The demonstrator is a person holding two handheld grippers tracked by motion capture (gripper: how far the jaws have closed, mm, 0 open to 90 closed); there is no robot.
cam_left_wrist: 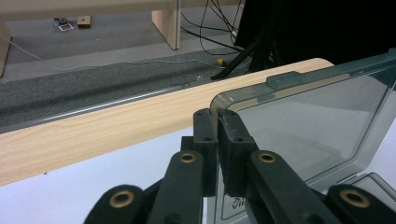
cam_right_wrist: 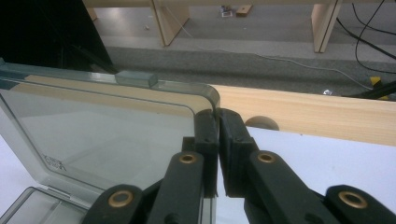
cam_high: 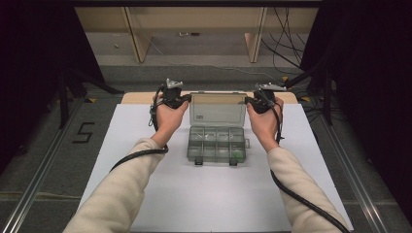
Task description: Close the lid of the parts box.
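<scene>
Both sets of jaws are pinched on the upright lid of a clear plastic organiser box (cam_high: 216, 137). In the left gripper view, the left gripper (cam_left_wrist: 217, 126) has its two black jaws pressed against the lid's (cam_left_wrist: 308, 126) top corner, the thin edge caught between them. In the right gripper view, the right gripper (cam_right_wrist: 217, 123) clamps the opposite top corner of the same lid (cam_right_wrist: 107, 135) in the same way.

From the high view, the person's forearms in cream sleeves come up from the bottom edge, the left hand (cam_high: 167, 115) and right hand (cam_high: 265, 119) each holding a gripper at either side of the box. The box sits on the white sheet (cam_high: 145, 194) covering the table, near its far middle, with the divided tray lying flat toward the person and the lid standing open behind it. Two dark latches show on the tray's near edge. Past the lid runs the table's pale wooden edge (cam_left_wrist: 93, 135), then grey carpet, cables and wooden furniture legs.
</scene>
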